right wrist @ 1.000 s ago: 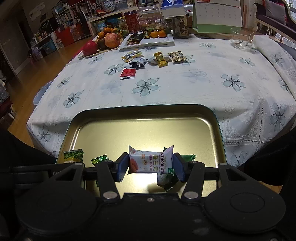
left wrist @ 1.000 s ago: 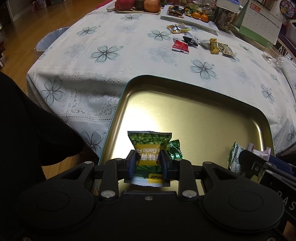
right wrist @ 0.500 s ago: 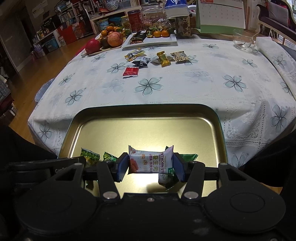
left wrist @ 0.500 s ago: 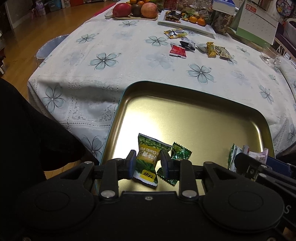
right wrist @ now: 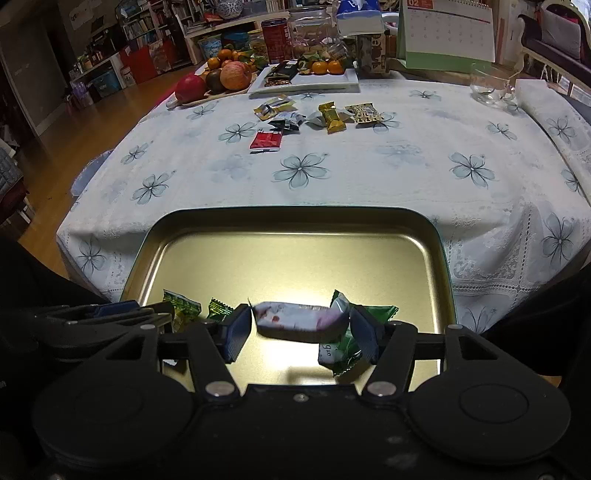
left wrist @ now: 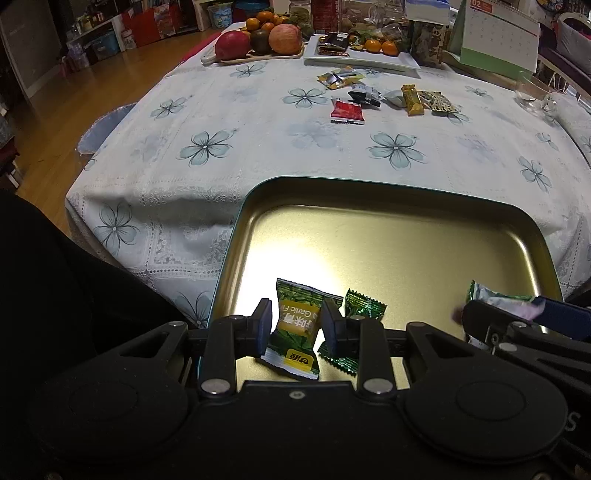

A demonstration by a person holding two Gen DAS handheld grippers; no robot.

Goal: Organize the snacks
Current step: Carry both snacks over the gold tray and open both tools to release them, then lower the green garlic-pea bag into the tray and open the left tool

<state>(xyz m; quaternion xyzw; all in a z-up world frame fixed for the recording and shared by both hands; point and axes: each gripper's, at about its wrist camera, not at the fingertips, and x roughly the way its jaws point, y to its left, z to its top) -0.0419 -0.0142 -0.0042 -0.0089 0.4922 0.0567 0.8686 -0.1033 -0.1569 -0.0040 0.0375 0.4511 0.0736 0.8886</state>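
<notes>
Two grippers hang over the near end of a gold tray (right wrist: 295,236) that sits on a table (right wrist: 369,177) covered with a flowered cloth. Left gripper (left wrist: 295,326): fingers part-open, with a green-and-yellow packet (left wrist: 297,328) lying tilted on the tray floor between them; the pads stand clear of its sides, so it is not gripped. A small green candy (left wrist: 364,306) lies just beside that packet, behind the right-hand finger. Right gripper (right wrist: 301,326): fingers opening, with a white-and-pink packet (right wrist: 301,319) between them; it appears blurred, and small gaps show at both ends, so the pads no longer press on it. A green-and-white packet (right wrist: 340,347) lies on the tray partly under and behind the right-hand finger of this gripper. In the right wrist view the left gripper's tip enters from the left edge, beside its two green sweets.

Far side of the table: a loose cluster of wrapped snacks, including a red packet (right wrist: 266,141), a gold bar (right wrist: 331,117) and several silver and black wrappers. Beyond them stand a fruit board (right wrist: 218,79), a white dish (right wrist: 306,83) with tangerines, a calendar (right wrist: 447,33) and a glass cup (right wrist: 489,88).
</notes>
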